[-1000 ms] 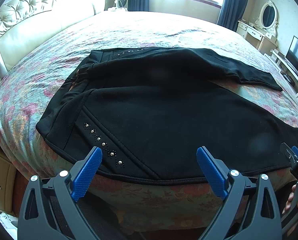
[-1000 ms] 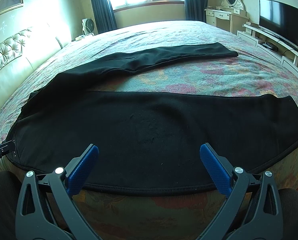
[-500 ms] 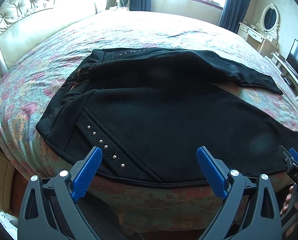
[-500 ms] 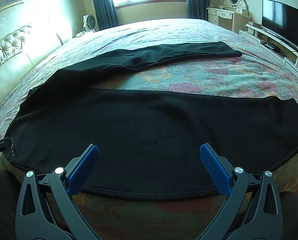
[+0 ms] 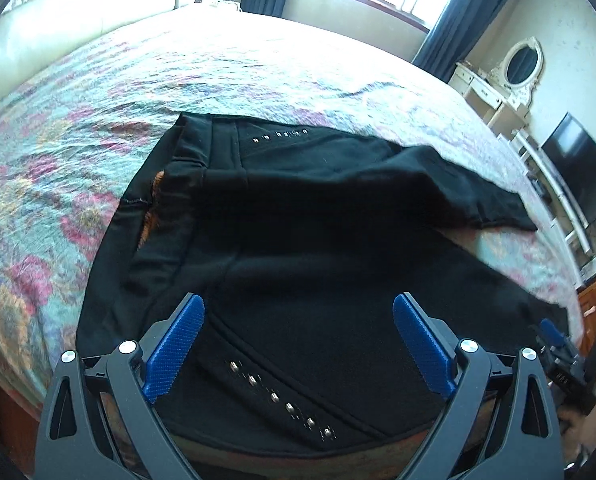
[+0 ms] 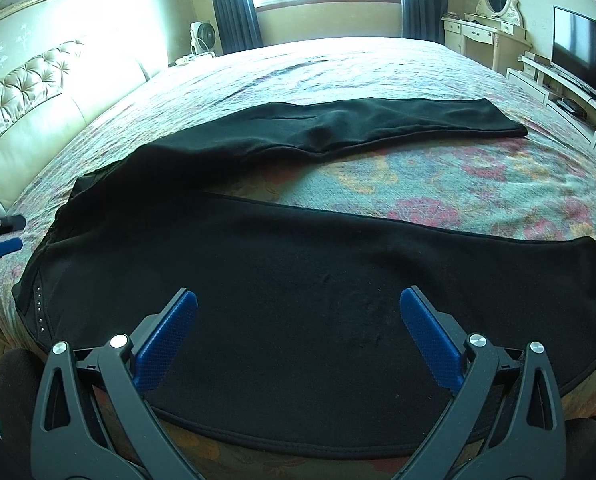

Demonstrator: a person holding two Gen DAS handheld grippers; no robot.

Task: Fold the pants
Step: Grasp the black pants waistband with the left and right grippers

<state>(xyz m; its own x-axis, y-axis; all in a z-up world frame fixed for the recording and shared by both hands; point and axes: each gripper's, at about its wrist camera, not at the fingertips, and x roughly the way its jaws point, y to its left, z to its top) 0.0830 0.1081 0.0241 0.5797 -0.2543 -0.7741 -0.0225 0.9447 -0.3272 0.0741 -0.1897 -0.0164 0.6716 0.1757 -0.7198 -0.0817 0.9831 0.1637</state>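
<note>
Right gripper (image 6: 298,336) jaws wide apart, hovering over near leg of black pants (image 6: 317,280). Pants flat on floral bedspread (image 6: 437,176), 2 legs splayed in a V, far leg toward TV (image 6: 581,48). Left gripper (image 6: 0,236) at left edge by waistband.

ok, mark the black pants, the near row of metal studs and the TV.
black fabric pants (image 6: 337,280), right wrist view, near leg.
near row of metal studs (image 5: 282,402), left wrist view, mid-row.
flat black TV (image 6: 581,52), right wrist view, screen.
</note>
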